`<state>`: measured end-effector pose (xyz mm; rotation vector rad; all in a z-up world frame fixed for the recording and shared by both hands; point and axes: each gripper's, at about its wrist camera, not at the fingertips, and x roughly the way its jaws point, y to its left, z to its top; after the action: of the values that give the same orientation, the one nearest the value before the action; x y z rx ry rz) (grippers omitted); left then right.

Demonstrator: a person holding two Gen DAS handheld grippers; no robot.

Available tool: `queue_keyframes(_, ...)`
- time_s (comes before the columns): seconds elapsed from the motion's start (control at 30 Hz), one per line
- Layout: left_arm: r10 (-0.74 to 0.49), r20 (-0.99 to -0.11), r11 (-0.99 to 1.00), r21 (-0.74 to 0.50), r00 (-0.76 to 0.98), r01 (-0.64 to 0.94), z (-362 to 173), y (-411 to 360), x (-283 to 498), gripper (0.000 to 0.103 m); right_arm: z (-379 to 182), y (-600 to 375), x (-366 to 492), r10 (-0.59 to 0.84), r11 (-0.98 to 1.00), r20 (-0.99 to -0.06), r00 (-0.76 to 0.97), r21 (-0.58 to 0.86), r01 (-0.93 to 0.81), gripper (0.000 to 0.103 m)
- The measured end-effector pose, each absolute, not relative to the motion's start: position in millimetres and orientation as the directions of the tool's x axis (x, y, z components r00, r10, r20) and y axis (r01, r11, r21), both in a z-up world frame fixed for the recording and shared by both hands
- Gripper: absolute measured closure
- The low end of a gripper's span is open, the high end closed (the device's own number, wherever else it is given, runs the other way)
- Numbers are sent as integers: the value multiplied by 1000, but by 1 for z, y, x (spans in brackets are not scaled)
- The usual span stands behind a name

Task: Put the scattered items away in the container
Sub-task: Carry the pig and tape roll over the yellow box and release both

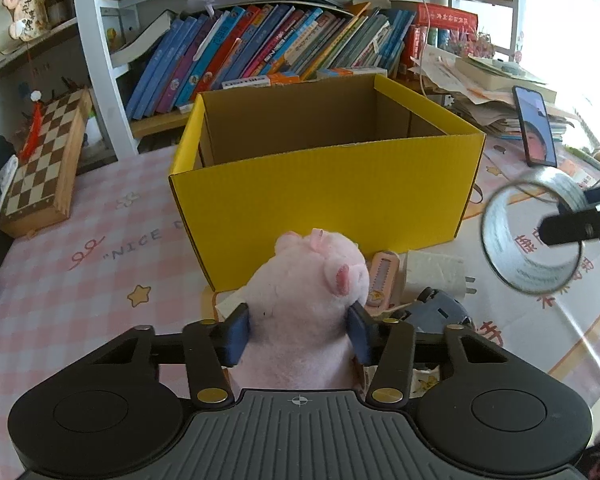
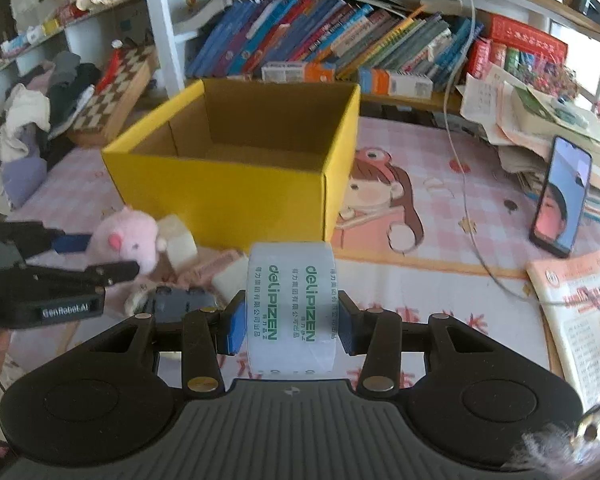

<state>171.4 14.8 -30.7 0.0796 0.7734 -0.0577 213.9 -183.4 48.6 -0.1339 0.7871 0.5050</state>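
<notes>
An open yellow cardboard box point(image 1: 320, 200) point(image 2: 220, 184), empty inside as far as I see, stands on the pink checked tablecloth. Just in front of it, my left gripper point(image 1: 298, 332) point(image 2: 112, 254) is shut on a pink plush pig point(image 1: 308, 280) point(image 2: 128, 240), its blue pads pressing into both sides. My right gripper point(image 2: 292, 328) point(image 1: 556, 220) is shut on a clear tape roll point(image 2: 292, 292) point(image 1: 496, 232) with green lettering, held off the table to the right of the box's near corner.
Beside the pig lie a grey-blue toy car point(image 1: 436, 312) point(image 2: 184, 300), a pink flat item point(image 1: 384, 280) and a white paper wad point(image 1: 432, 272). A phone point(image 2: 560, 200) leans at the right near paper stacks, a chessboard point(image 1: 44, 160) at the left, bookshelves behind.
</notes>
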Motion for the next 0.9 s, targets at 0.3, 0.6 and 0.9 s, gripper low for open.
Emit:
queue_keyframes(0.3, -55, -596, 998, -5, 801, 64, 28, 25, 158, 59, 90, -177, 223, 519, 809, -567, 640, 84, -582, 61)
queue_keyframes(0.6, -75, -492, 996, -1, 867, 85, 75, 28, 213, 59, 123, -161, 274, 584, 762, -486, 650, 53, -645, 61)
queue_keyframes(0.9, 10, -651, 989, 118, 759, 88, 39, 29, 334, 59, 90, -111, 371, 532, 706, -613, 584, -61, -706, 61)
